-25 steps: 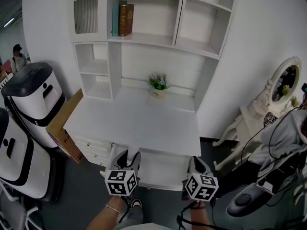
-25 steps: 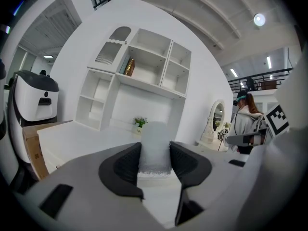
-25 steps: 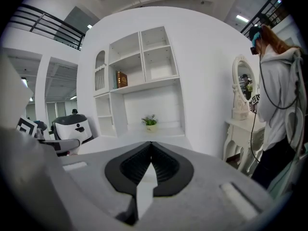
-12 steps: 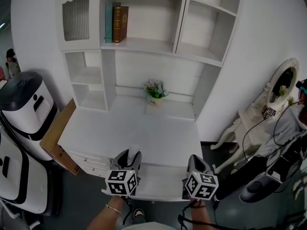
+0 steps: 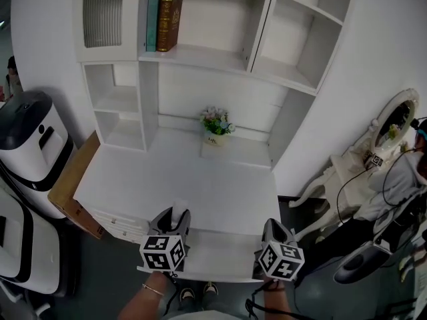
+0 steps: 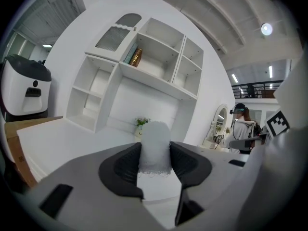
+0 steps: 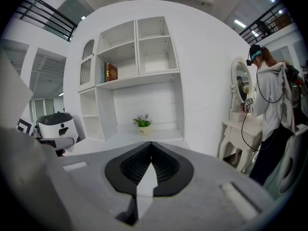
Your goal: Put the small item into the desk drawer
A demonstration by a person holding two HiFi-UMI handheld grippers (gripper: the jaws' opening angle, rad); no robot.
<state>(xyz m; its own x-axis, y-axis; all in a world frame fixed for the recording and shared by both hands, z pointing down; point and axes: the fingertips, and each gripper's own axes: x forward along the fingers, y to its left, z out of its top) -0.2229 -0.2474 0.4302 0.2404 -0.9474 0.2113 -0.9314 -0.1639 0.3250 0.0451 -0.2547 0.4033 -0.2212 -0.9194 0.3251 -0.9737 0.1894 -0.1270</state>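
Note:
A small white fuzzy item sits pinched between the pads of my left gripper, which is shut on it. In the head view the left gripper hangs over the front edge of the white desk, and the item's top peeks out above the jaws. My right gripper is level with it at the desk's front right; its jaws are shut with nothing between them. Between the two grippers, a white drawer-like ledge juts out below the desktop.
A small potted plant stands at the back of the desk, under a hutch holding books. Small drawers, a cardboard box and white machines are on the left. A vanity with mirror and a person are on the right.
Both grippers have moved forward to the desk and now reach over its front edge. The left one still holds the white item; the right one stays shut.

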